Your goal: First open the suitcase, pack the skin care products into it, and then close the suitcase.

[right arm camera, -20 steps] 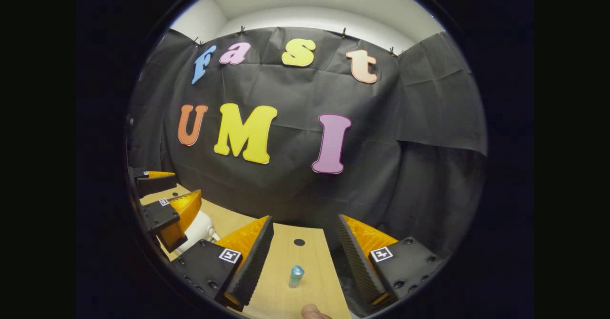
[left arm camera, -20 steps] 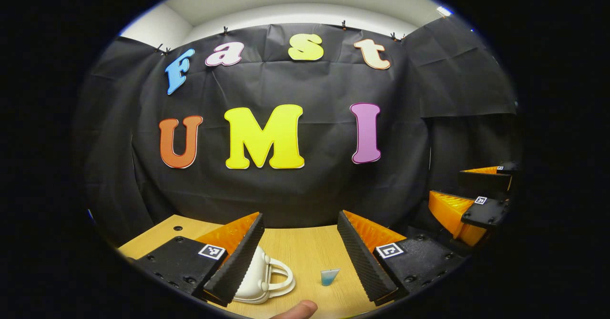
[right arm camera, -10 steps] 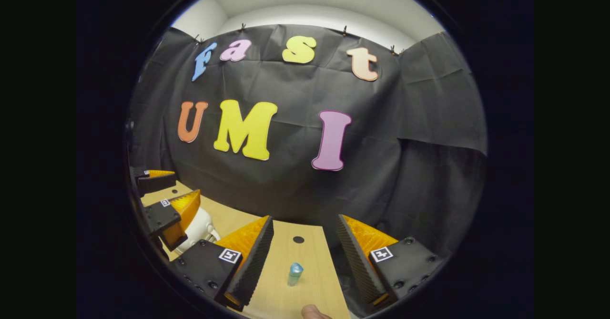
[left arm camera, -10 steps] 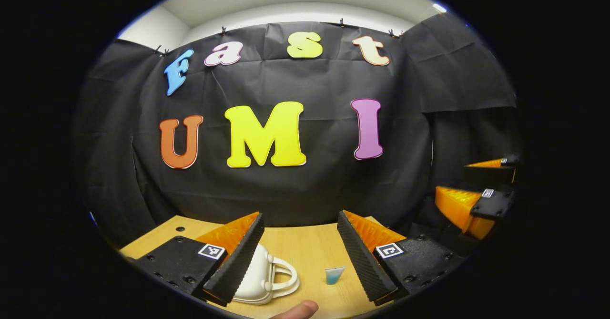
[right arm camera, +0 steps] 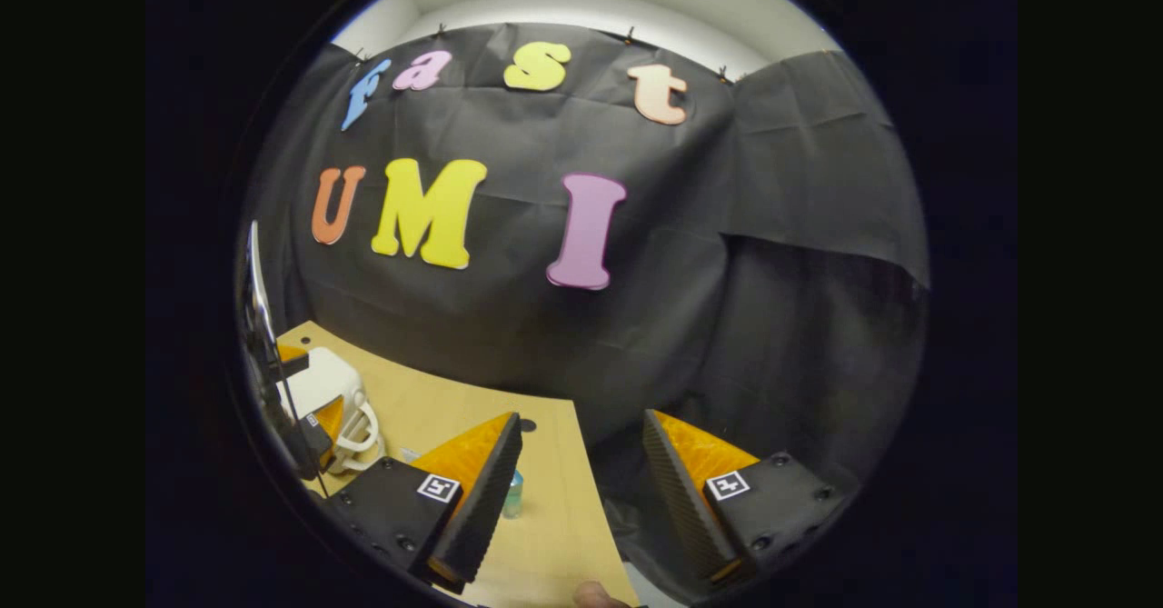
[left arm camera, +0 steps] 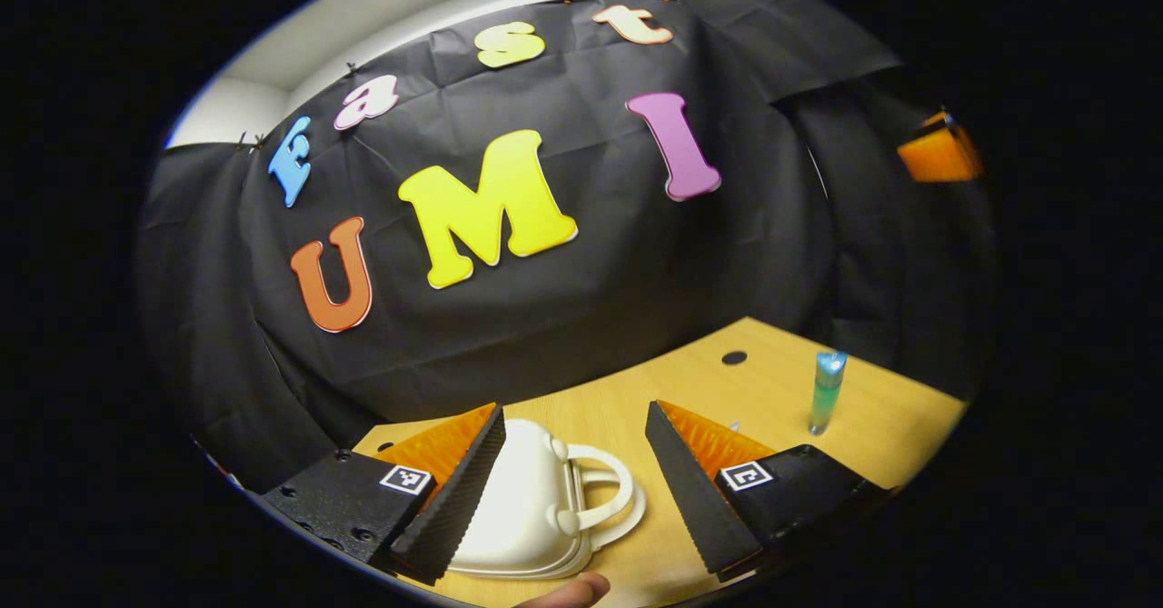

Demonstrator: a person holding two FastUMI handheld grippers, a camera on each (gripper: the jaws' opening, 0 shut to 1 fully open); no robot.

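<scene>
**White suitcase shut on the desk, both hand-held grippers spread and empty**

White and small, the suitcase (left arm camera: 527, 508) lies closed on the wooden desk (left arm camera: 781, 390), its looped handle pointing toward the view's right. In the left gripper view, the left hand-held gripper (left arm camera: 572, 499) hovers just over it with its fingers spread wide and nothing between them; one finger covers the case's left side. A fingertip (left arm camera: 568, 592) of the person shows at the bottom edge. Farther right on the desk, a blue-green skin care bottle (left arm camera: 826, 392) stands upright, well apart from the suitcase. In the right gripper view, the right hand-held gripper (right arm camera: 581, 499) is likewise released, holding nothing, with the bottle just behind its left finger. The suitcase sits at the far left there, beside the other gripper. Beyond hangs the black cloth wall (right arm camera: 636, 335).
</scene>
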